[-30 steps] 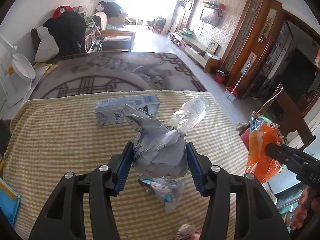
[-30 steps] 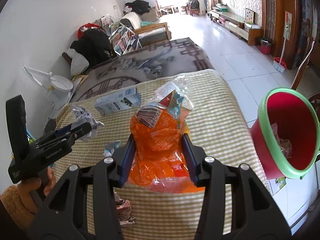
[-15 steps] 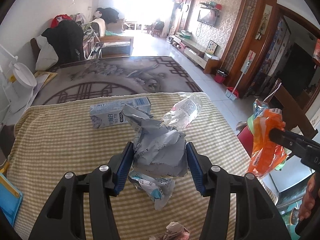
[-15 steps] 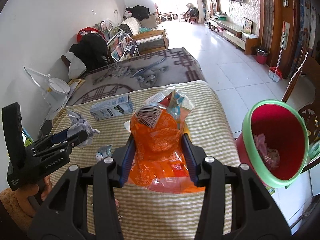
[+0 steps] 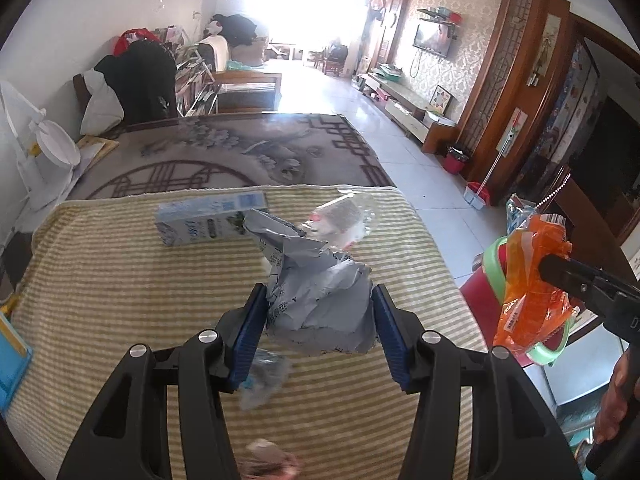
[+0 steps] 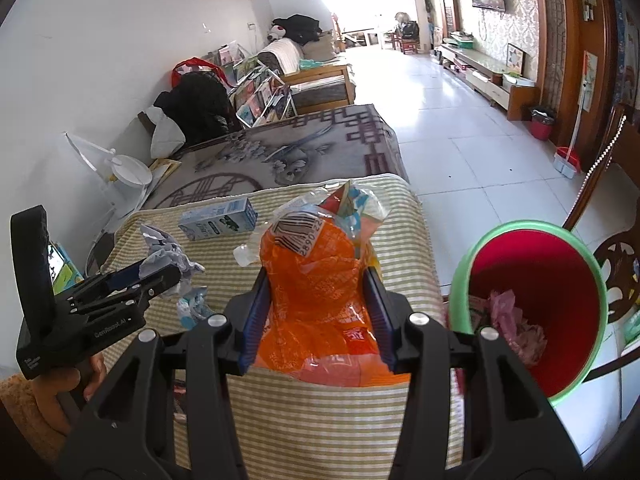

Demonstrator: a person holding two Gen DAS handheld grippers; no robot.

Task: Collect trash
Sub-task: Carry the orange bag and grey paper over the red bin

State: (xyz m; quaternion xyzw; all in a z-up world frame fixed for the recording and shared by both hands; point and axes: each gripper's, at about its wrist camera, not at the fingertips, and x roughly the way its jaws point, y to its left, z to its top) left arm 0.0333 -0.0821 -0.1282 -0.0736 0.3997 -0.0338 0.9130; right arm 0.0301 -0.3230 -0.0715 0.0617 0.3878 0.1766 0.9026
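My left gripper (image 5: 318, 316) is shut on a crumpled grey wrapper (image 5: 320, 300) and holds it above the striped table. It also shows in the right wrist view (image 6: 160, 270), at the left. My right gripper (image 6: 316, 300) is shut on an orange plastic bag (image 6: 316, 280); the bag shows in the left wrist view (image 5: 532, 280), in front of the bin. The red bin with a green rim (image 6: 532, 304) stands beside the table's right edge and holds pink trash.
On the yellow striped tablecloth (image 5: 120, 280) lie a blue-white carton (image 5: 208, 222), a clear plastic bottle (image 5: 344, 220), a small clear wrapper (image 5: 264, 376) and a crumpled scrap (image 5: 268, 456) near the front. A wooden chair (image 6: 620, 256) stands behind the bin.
Both grippers have pulled back and to the right with their loads. The right gripper with the orange bag is now nearer the bin, which has come closer in its view.
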